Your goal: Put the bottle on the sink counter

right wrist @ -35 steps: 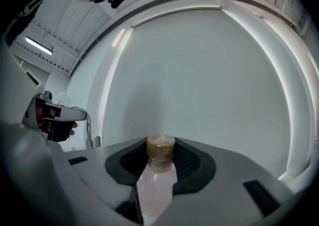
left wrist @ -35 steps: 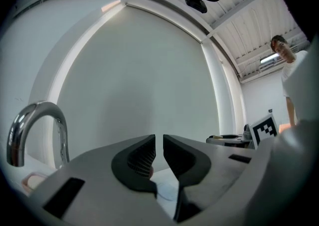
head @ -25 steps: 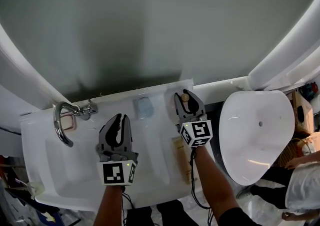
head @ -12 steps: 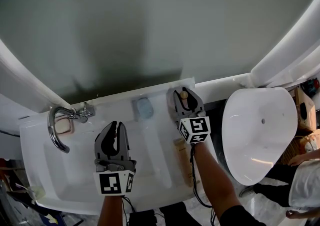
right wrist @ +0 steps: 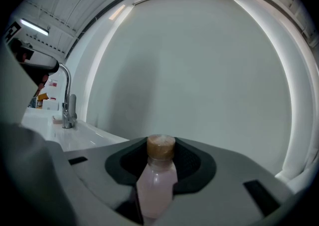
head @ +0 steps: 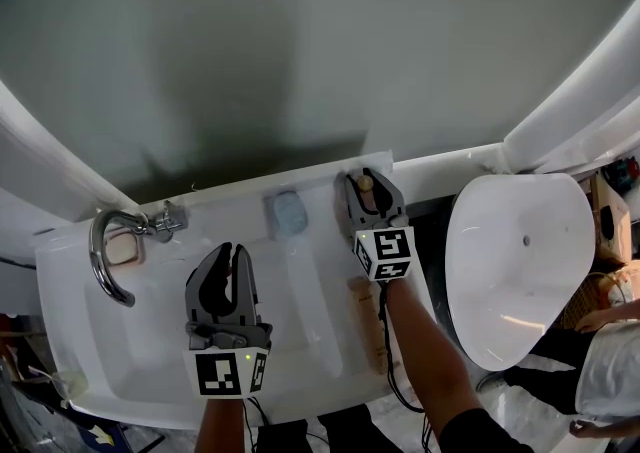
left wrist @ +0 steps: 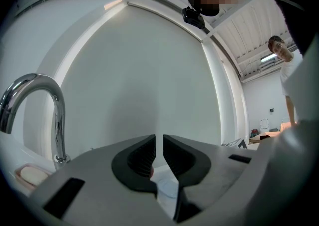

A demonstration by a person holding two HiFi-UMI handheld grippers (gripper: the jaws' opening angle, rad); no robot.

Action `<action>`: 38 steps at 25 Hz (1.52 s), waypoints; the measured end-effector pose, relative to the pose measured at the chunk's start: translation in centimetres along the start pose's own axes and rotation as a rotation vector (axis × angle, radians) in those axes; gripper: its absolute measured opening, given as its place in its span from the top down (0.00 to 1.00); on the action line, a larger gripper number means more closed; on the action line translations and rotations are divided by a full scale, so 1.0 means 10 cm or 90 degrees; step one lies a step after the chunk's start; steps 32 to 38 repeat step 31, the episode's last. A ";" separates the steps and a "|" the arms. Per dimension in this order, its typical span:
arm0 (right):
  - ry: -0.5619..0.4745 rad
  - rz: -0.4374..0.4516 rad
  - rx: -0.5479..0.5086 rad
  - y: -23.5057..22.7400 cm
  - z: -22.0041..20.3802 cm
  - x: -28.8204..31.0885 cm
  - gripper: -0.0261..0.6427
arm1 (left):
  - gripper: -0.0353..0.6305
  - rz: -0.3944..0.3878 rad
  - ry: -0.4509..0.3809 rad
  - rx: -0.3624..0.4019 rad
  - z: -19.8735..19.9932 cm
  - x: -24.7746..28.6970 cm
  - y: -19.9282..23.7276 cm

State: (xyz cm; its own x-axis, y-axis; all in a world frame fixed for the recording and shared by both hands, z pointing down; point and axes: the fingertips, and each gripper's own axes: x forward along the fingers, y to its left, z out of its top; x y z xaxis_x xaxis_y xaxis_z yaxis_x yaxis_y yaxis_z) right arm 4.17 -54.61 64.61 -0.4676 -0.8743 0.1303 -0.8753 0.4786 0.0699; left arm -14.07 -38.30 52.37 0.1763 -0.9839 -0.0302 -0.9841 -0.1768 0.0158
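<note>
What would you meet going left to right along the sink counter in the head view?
The chrome faucet → left tongs → pale blue item → right tongs holding the bottle → white oval fixture.

Soft overhead light; a strip lamp (left wrist: 268, 58) glows at the far right of the left gripper view. A broad shadow darkens the wall (head: 300, 61) behind the sink (head: 150, 341). Both gripper views bend strongly, corners black; the near foreground looks soft, perhaps out of focus.
</note>
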 end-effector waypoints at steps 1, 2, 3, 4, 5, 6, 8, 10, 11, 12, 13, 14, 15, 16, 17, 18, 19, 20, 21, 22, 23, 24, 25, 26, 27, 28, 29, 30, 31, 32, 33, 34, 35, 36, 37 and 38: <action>0.001 0.000 -0.002 0.00 -0.01 0.00 0.74 | 0.85 0.001 0.000 0.000 0.00 0.00 0.00; 0.002 0.000 -0.003 0.00 -0.01 0.01 0.74 | 0.85 0.001 0.000 0.000 0.00 0.00 0.01; 0.002 0.000 -0.004 0.00 -0.01 0.01 0.74 | 0.85 0.002 -0.001 0.000 0.00 0.00 0.01; 0.002 0.001 -0.005 0.00 -0.01 0.01 0.74 | 0.85 0.003 -0.001 0.000 0.01 0.00 0.01; 0.002 0.001 -0.005 0.00 -0.01 0.01 0.74 | 0.85 0.003 -0.002 -0.001 0.01 0.00 0.01; 0.001 0.001 -0.005 0.00 -0.01 0.01 0.74 | 0.85 0.002 -0.002 -0.001 0.01 0.00 0.01; 0.001 0.001 -0.004 0.00 -0.01 0.00 0.74 | 0.85 0.002 -0.003 -0.002 0.02 -0.01 0.01; 0.001 0.002 -0.003 -0.01 0.00 0.00 0.74 | 0.85 0.002 -0.003 -0.002 0.02 -0.01 0.00; 0.001 0.002 -0.003 -0.01 0.00 0.00 0.74 | 0.85 0.002 -0.004 -0.001 0.02 -0.01 -0.01; 0.001 0.002 -0.002 -0.01 0.00 0.00 0.74 | 0.85 0.002 -0.004 -0.001 0.03 -0.01 -0.01; 0.000 0.002 -0.002 -0.01 0.00 0.01 0.74 | 0.85 0.001 -0.005 0.000 0.03 -0.01 -0.01; 0.000 0.001 -0.002 -0.01 -0.01 0.01 0.74 | 0.85 0.001 -0.004 0.000 0.03 -0.01 -0.01; 0.000 0.001 -0.001 -0.01 -0.01 0.01 0.74 | 0.85 0.001 -0.004 0.000 0.03 -0.02 -0.01; 0.000 0.000 -0.001 -0.01 -0.01 0.00 0.74 | 0.85 0.001 -0.004 0.000 0.03 -0.02 -0.01; 0.000 0.001 -0.002 -0.01 -0.01 0.00 0.74 | 0.85 0.000 -0.004 0.001 0.03 -0.03 -0.02; 0.001 0.001 -0.002 -0.01 -0.01 0.00 0.74 | 0.85 0.000 -0.004 0.001 0.03 -0.03 -0.02; 0.001 0.001 -0.003 -0.01 -0.01 0.00 0.74 | 0.85 0.000 -0.004 0.001 0.03 -0.03 -0.02; 0.002 0.001 -0.003 -0.01 -0.01 0.01 0.75 | 0.85 0.001 -0.004 0.000 0.03 -0.03 -0.02; 0.002 0.001 -0.003 -0.01 -0.01 0.01 0.75 | 0.85 0.001 -0.003 0.000 0.03 -0.04 -0.02; 0.002 0.001 -0.003 -0.01 -0.01 0.01 0.75 | 0.85 0.002 -0.003 -0.001 0.03 -0.04 -0.02; 0.002 0.000 -0.003 -0.01 0.00 0.01 0.75 | 0.85 0.003 -0.002 -0.001 0.03 -0.04 -0.01; 0.002 0.000 -0.003 -0.02 0.00 0.01 0.75 | 0.85 0.004 -0.002 -0.002 0.03 -0.05 -0.01; 0.002 0.001 -0.003 -0.02 0.00 0.01 0.75 | 0.85 0.005 -0.001 -0.003 0.03 -0.05 -0.01; 0.003 0.001 -0.003 -0.02 -0.01 0.01 0.75 | 0.85 0.006 0.000 -0.003 0.02 -0.05 -0.01; 0.003 0.001 -0.003 -0.02 -0.01 0.01 0.75 | 0.85 0.006 0.000 -0.003 0.02 -0.05 0.00; 0.002 0.001 -0.003 -0.02 -0.01 0.01 0.75 | 0.85 0.006 0.000 -0.002 0.03 -0.05 0.00; 0.002 0.001 -0.002 -0.01 -0.01 0.01 0.75 | 0.85 0.007 0.000 -0.001 0.03 -0.06 0.01; 0.001 0.001 -0.002 0.00 -0.01 0.01 0.75 | 0.85 0.007 0.000 0.000 0.03 -0.07 0.01; 0.001 0.001 -0.001 0.00 -0.02 0.01 0.75 | 0.85 0.007 0.000 0.001 0.03 -0.07 0.02; 0.001 0.001 -0.001 0.00 -0.02 0.01 0.75 | 0.85 0.007 0.000 0.001 0.03 -0.07 0.02; 0.001 0.001 -0.001 0.00 -0.02 0.01 0.75 | 0.85 0.007 0.000 0.001 0.03 -0.07 0.02; 0.001 0.001 -0.001 0.00 -0.02 0.01 0.75 | 0.85 0.007 0.000 0.001 0.03 -0.07 0.02; 0.001 0.001 -0.001 0.00 -0.02 0.01 0.75 | 0.85 0.007 0.000 0.001 0.03 -0.07 0.02; 0.001 0.001 -0.001 0.00 -0.02 0.01 0.75 | 0.85 0.007 0.000 0.001 0.03 -0.07 0.02; 0.001 0.001 -0.001 0.00 -0.02 0.01 0.75 | 0.85 0.007 0.000 0.001 0.03 -0.07 0.02; 0.001 0.001 -0.001 0.00 -0.02 0.01 0.75 | 0.85 0.007 0.000 0.001 0.03 -0.07 0.02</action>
